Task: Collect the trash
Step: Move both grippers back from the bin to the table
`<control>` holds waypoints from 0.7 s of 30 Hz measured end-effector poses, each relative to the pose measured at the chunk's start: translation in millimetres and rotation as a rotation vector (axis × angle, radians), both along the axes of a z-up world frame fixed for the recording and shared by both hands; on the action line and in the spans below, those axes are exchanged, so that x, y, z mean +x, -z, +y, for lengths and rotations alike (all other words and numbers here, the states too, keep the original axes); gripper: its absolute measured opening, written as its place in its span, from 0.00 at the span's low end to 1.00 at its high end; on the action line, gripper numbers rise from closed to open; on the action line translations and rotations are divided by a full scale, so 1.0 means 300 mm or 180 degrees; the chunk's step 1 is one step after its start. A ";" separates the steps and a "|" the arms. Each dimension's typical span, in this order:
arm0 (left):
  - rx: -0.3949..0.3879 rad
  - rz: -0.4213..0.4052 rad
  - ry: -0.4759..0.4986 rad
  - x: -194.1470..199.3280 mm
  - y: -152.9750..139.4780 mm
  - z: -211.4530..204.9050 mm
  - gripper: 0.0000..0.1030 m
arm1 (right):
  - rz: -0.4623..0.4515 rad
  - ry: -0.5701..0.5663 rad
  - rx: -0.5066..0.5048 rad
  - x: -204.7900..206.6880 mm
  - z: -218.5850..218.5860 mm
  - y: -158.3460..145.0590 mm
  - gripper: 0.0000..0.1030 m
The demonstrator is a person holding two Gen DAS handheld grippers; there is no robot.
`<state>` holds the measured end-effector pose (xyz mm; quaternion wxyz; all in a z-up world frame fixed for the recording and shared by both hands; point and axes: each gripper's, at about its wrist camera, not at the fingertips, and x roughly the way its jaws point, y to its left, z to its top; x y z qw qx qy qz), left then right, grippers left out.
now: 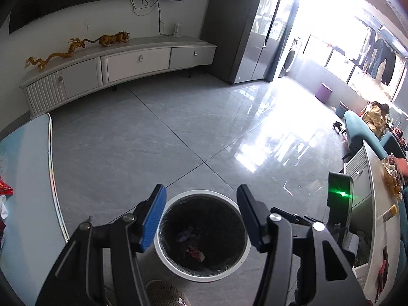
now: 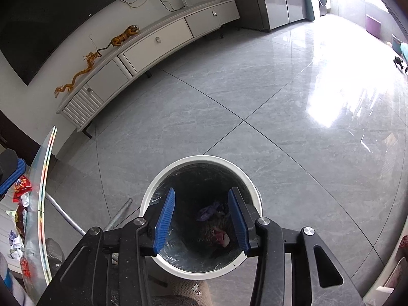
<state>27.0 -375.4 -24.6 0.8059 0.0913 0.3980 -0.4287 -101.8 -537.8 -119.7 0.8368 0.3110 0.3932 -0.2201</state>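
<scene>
Both hand-held grippers hang over a round bin with their jaws apart and nothing between them. On the left hand-held gripper (image 1: 201, 216) the fingers are black metal bars with round silver bolts; one blue ribbed pad (image 1: 153, 219) faces inward. The right hand-held gripper (image 2: 201, 220) has the same build, and its blue ribbed pads stand apart above the open mouth of the bin.

In the right wrist view, the bin (image 2: 153, 186) has a smooth white rim and a dark, wrinkled plastic liner inside. At the bottom lie the trash pieces: a crumpled purple wrapper (image 2: 207, 210) and, at about five o'clock from it, a pink and red scrap (image 2: 221, 237). No writing on them can be read.

At nine o'clock from the bin a surface (image 2: 38, 204) with a glossy edge and a coloured stripe carries more crumpled wrappers (image 2: 21, 188), red and shiny. The floor (image 2: 280, 102) is of large grey polished tiles with thin dark joints. A knitted beige shoe (image 2: 193, 289) shows at six o'clock.
</scene>
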 end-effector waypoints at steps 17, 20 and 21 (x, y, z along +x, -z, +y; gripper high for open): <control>-0.0009 -0.0236 -0.0598 -0.013 -0.110 0.470 0.54 | -0.0276 -0.0409 -0.0329 0.058 0.222 -0.179 0.41; -0.0023 -0.0293 -0.0754 -0.018 -0.120 0.576 0.54 | -0.0328 -0.0545 -0.0382 0.078 0.285 -0.212 0.41; -0.0025 -0.0306 -0.0811 -0.017 -0.123 0.610 0.54 | -0.0348 -0.0603 -0.0409 0.086 0.312 -0.225 0.41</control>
